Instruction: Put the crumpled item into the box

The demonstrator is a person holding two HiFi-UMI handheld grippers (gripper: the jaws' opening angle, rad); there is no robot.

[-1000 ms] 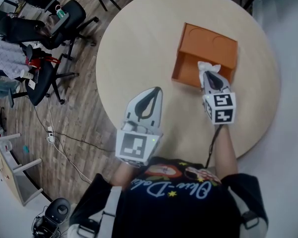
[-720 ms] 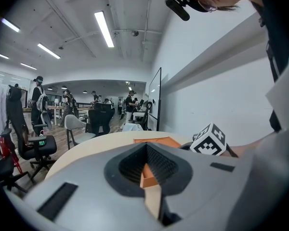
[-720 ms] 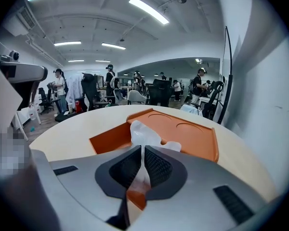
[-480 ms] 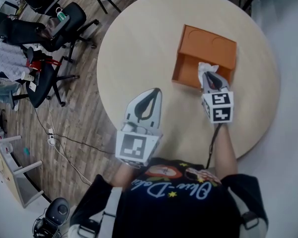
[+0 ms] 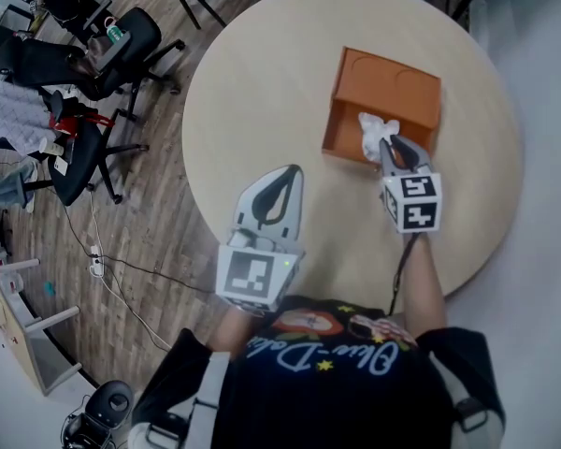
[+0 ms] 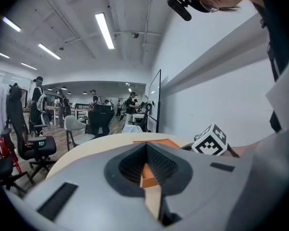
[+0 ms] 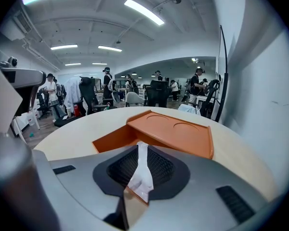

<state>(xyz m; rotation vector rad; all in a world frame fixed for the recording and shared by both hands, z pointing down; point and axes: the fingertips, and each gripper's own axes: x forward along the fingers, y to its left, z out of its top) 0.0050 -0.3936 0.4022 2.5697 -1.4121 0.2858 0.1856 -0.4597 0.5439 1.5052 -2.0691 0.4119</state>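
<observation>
An orange box lies on the round table, its open part toward me. My right gripper is shut on a crumpled white paper, held over the box's near opening. In the right gripper view the paper is pinched between the jaws, with the orange box just ahead. My left gripper hovers over the table's near edge, shut with nothing in it. In the left gripper view its jaws meet, with a sliver of the box beyond.
Black office chairs and cables stand on the wooden floor left of the table. People and desks fill the room in the background of both gripper views. The table's right edge borders a pale floor.
My right gripper has pushed slightly forward, and the crumpled paper has moved farther over the box opening. The left gripper has stayed put.
</observation>
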